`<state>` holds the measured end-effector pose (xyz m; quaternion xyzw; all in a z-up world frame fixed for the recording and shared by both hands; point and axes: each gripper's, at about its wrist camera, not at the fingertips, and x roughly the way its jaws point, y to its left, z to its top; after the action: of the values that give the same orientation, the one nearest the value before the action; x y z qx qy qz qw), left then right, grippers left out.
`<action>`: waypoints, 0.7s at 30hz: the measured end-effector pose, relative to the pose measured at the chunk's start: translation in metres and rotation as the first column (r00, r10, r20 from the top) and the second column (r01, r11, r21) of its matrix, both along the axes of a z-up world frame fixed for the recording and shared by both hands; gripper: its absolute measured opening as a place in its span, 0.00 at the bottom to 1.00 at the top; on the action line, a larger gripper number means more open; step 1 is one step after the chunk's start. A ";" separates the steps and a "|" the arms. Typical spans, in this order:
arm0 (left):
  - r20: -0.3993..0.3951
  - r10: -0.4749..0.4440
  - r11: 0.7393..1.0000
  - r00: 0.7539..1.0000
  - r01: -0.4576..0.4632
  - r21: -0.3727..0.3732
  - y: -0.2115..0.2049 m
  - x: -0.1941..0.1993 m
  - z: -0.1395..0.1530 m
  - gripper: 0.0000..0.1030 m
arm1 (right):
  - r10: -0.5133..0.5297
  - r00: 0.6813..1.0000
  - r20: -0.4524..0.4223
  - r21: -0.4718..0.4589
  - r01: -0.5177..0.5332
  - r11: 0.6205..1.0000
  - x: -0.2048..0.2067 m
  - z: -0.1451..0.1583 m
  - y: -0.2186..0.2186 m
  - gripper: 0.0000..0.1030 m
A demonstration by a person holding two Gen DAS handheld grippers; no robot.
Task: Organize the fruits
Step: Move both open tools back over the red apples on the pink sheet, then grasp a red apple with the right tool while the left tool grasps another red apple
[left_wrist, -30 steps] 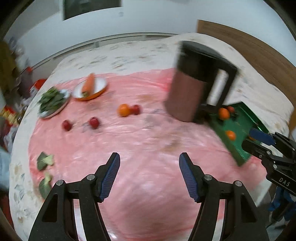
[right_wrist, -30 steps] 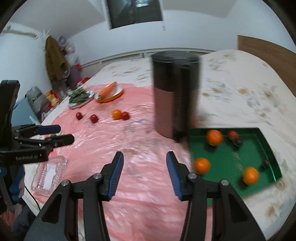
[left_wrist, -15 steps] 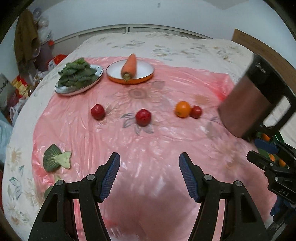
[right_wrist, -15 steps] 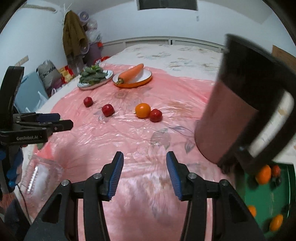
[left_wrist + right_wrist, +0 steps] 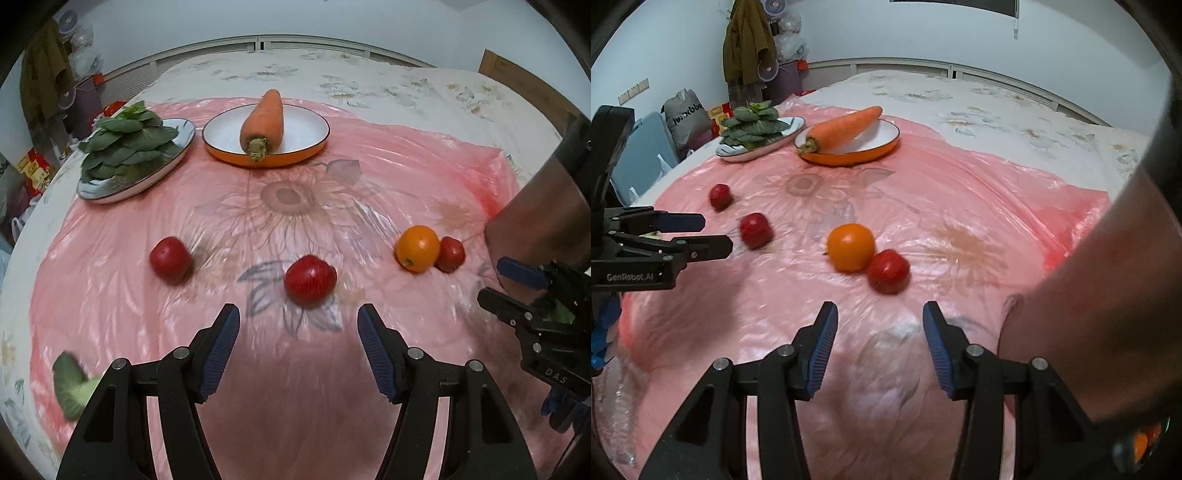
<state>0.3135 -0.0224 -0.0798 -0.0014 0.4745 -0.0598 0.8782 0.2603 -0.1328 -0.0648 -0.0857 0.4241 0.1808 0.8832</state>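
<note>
Three red fruits and an orange lie on the pink plastic sheet (image 5: 369,177). My left gripper (image 5: 297,325) is open and empty, just short of the middle red fruit (image 5: 310,281). Another red fruit (image 5: 170,258) lies to its left. The orange (image 5: 418,248) touches a smaller red fruit (image 5: 450,254) at the right. My right gripper (image 5: 880,321) is open and empty, just short of that red fruit (image 5: 888,271) and the orange (image 5: 851,246). The right gripper also shows in the left wrist view (image 5: 517,291), and the left gripper in the right wrist view (image 5: 701,232).
An orange-rimmed plate (image 5: 310,122) holds a carrot (image 5: 263,123). A plate of leafy greens (image 5: 129,151) stands beside it. A tall brown and black jug (image 5: 1108,288) stands close on the right. A green leaf piece (image 5: 72,384) lies near left. Clutter lines the far wall.
Both grippers have moved forward and left toward the loose fruits, which now look larger and closer. The green tray with oranges has almost left view behind the jug. Both jaws stay open.
</note>
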 end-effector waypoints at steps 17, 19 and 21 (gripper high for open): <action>-0.009 -0.024 1.000 1.000 0.024 0.004 -0.009 0.028 -0.024 0.58 | 0.077 0.997 -0.001 -0.061 -0.077 0.995 0.042 -0.028 0.015 0.52; -0.009 -0.025 1.000 1.000 0.025 0.001 -0.007 0.030 -0.026 0.57 | 0.089 0.996 0.000 -0.070 -0.088 0.994 0.045 -0.029 0.019 0.52; -0.010 -0.024 1.000 1.000 0.024 -0.003 -0.006 0.031 -0.027 0.53 | 0.097 0.995 0.002 -0.080 -0.096 0.992 0.048 -0.031 0.021 0.52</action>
<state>0.3446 -0.0285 -0.1068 0.0029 0.4790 -0.0712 0.8749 0.3082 -0.1115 -0.0953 -0.1417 0.4238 0.2061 0.8705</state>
